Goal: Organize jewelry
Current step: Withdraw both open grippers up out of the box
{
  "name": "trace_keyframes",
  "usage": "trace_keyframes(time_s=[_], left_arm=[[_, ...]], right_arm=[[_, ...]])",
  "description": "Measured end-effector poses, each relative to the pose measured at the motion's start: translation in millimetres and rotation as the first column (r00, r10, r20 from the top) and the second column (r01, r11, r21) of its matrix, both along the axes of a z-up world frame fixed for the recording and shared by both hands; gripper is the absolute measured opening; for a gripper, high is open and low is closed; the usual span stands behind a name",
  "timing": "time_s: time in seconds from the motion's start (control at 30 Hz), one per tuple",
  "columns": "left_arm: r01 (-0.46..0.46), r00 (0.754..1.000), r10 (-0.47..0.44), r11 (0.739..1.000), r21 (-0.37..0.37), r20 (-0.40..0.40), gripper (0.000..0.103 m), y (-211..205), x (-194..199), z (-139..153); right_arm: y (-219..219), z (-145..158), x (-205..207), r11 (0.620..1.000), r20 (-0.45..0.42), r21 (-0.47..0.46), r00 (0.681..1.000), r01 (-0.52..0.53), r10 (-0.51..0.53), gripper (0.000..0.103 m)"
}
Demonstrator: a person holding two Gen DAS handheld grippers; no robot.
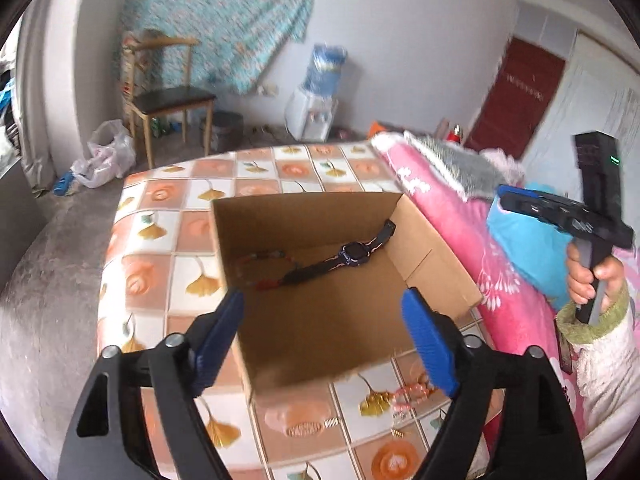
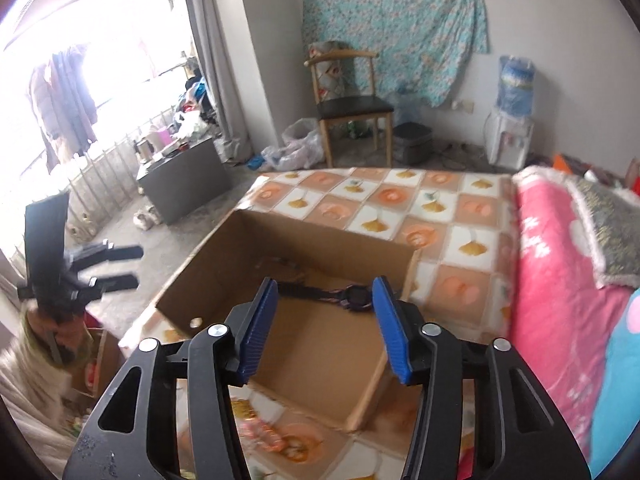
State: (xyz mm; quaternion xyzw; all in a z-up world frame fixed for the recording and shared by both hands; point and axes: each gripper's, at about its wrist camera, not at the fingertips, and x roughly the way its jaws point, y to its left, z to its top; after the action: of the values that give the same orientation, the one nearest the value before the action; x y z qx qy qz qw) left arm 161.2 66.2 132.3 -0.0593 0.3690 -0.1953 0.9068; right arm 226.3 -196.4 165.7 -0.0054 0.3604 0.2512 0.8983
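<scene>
Cardboard box [image 1: 320, 320] sits open-topped on the table [image 1: 160, 240] with the orange and white ginkgo-print cover. Inside it there's a dark wristwatch [image 1: 348, 254] lying flat on the bottom, strap stretched out, and next to it what looks like a beaded bracelet [image 1: 260, 270], though it's pretty blurry so I can't be sure. Another pinkish beaded piece [image 1: 414, 394] lies on the table outside the box, just beside its near wall.

Left claw [image 1: 326, 340] hangs over the box with its 2 blue pads spread wide, nothing between them. Right claw [image 2: 326, 330] is also above the box, pads parted about halfway, nothing gripped; the watch only shows through the gap, down on the box floor. A hand [image 1: 592, 276] in a cuffed sleeve holds the right claw's handle. Pink blanket [image 2: 560, 280] is bunched along the table's right edge.
</scene>
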Motion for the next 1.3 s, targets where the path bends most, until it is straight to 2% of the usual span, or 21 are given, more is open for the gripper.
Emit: trace_keyframes(time_s=[0.13,0.2,0.27,0.33,0.47,0.57,0.73,0.97,1.2,1.3], left_arm=[[-0.078,0.997,0.079,0.997,-0.026,0.02,0.083,19.6,-39.5,-22.0],[-0.119,0.992,0.12,0.992,-0.038,0.026,0.083,27.1,-54.9,-34.8],[-0.145,0.989,0.146,0.988,-0.048,0.031,0.083,33.6,-63.9,-44.8],[-0.165,0.985,0.167,0.984,-0.064,0.031,0.083,40.0,-70.0,-53.9],[-0.167,0.986,0.168,0.978,-0.121,-0.005,0.083,51.0,-76.9,-73.5],[-0.165,0.986,0.165,0.978,-0.124,-0.017,0.083,58.2,-78.8,-85.0],[-0.168,0.986,0.166,0.978,-0.126,-0.027,0.083,70.3,-76.1,-99.1],[-0.164,0.986,0.158,0.971,-0.173,-0.045,0.083,84.5,-60.9,-108.5],[-0.142,0.989,0.133,0.973,-0.182,-0.058,0.083,85.8,-52.0,-113.9],[-0.134,0.99,0.123,0.974,-0.184,-0.067,0.083,86.5,-48.2,-117.6]], right_arm=[[29.6,-13.6,19.7,1.0,-0.133,0.003,0.991,-0.022,0.022,0.046],[48.9,-27.5,40.6,0.999,-0.233,-0.007,0.972,-0.031,0.029,0.048],[69.1,-47.7,66.8,0.999,-0.344,-0.03,0.939,-0.024,0.012,0.049],[84.6,-67.2,89.6,0.997,-0.421,-0.075,0.907,-0.007,-0.025,0.054],[104.8,-104.1,130.3,0.98,-0.489,-0.196,0.864,0.019,-0.114,0.061],[109.1,-127.3,150.0,0.959,-0.501,-0.28,0.847,0.038,-0.18,0.061],[103.3,-151.2,168.3,0.939,-0.51,-0.337,0.827,0.061,-0.237,0.065],[101.4,-171.1,176.9,0.926,-0.516,-0.373,0.817,0.055,-0.257,0.067],[90.6,-186.4,188.1,0.911,-0.525,-0.404,0.796,0.079,-0.302,0.067],[82.2,-190.0,192.9,0.916,-0.536,-0.389,0.786,0.093,-0.308,0.068]])
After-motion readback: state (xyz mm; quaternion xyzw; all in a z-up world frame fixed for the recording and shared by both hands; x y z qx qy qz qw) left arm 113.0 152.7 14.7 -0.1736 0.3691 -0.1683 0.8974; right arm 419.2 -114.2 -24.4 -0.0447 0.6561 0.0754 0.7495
